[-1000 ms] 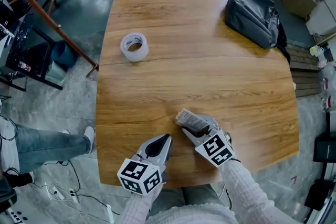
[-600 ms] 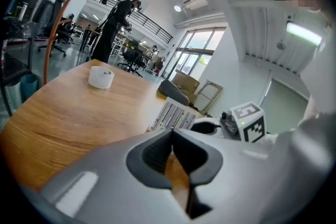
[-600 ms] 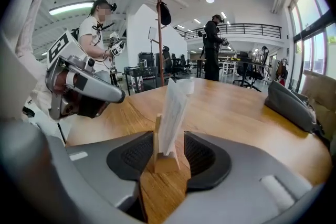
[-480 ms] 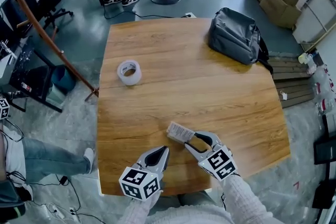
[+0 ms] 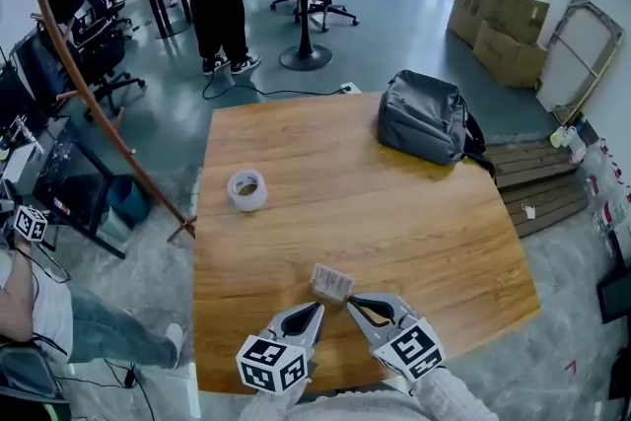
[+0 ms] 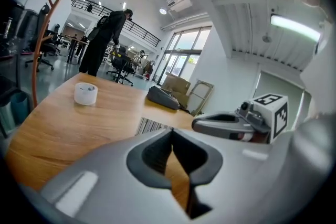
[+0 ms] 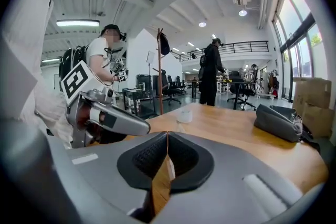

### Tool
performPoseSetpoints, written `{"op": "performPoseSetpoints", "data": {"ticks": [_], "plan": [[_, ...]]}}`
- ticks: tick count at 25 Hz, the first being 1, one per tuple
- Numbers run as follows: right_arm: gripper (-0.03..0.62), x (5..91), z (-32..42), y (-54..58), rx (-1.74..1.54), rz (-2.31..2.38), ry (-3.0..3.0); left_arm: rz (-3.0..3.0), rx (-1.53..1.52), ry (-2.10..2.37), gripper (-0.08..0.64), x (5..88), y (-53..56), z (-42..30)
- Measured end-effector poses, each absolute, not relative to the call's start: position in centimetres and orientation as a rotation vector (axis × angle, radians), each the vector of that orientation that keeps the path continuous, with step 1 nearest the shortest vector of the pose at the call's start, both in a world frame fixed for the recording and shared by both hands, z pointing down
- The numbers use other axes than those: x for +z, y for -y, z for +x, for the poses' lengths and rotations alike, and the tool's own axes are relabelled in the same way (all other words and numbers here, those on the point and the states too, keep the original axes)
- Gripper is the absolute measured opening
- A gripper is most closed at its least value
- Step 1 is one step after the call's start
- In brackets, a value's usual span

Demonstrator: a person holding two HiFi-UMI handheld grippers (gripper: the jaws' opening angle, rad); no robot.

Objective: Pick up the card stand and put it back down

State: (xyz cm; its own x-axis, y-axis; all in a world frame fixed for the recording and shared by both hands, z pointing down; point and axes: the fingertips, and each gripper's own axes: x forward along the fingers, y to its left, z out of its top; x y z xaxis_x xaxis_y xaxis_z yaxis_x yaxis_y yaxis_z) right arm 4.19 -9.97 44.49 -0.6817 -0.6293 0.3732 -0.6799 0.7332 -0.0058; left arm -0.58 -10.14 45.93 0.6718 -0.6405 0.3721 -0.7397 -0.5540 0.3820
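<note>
Card stand (image 5: 331,283) is lying on the tabletop (image 5: 414,212) near its front edge, free of both grippers, so the put-down step is looking complete. Right gripper (image 5: 352,302) is hovering just beside it, its jaws having just been closing on nothing; left gripper (image 5: 316,308) is likewise clenched and empty. Next is likely only backing away. Tape roll (image 5: 246,189) is sitting near the left edge and a grey bag (image 5: 424,125) toward the far right corner, with an open office surrounding them.

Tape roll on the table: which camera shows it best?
The head view: from above, the tape roll lies whole on the table, its centre hole open to view. The left gripper view shows it low from the side; the right gripper view shows only a tiny pale shape far off.
</note>
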Motion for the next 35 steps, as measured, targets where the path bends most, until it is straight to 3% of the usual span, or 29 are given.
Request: {"op": "performPoseSetpoints", "data": {"ticks": [35], "plan": [[-0.002, 44.5, 4.5, 8.4, 0.377, 1.032, 2.613, 2.422, 0.302, 1.058, 0.008, 45.7, 8.9, 0.3]]}}
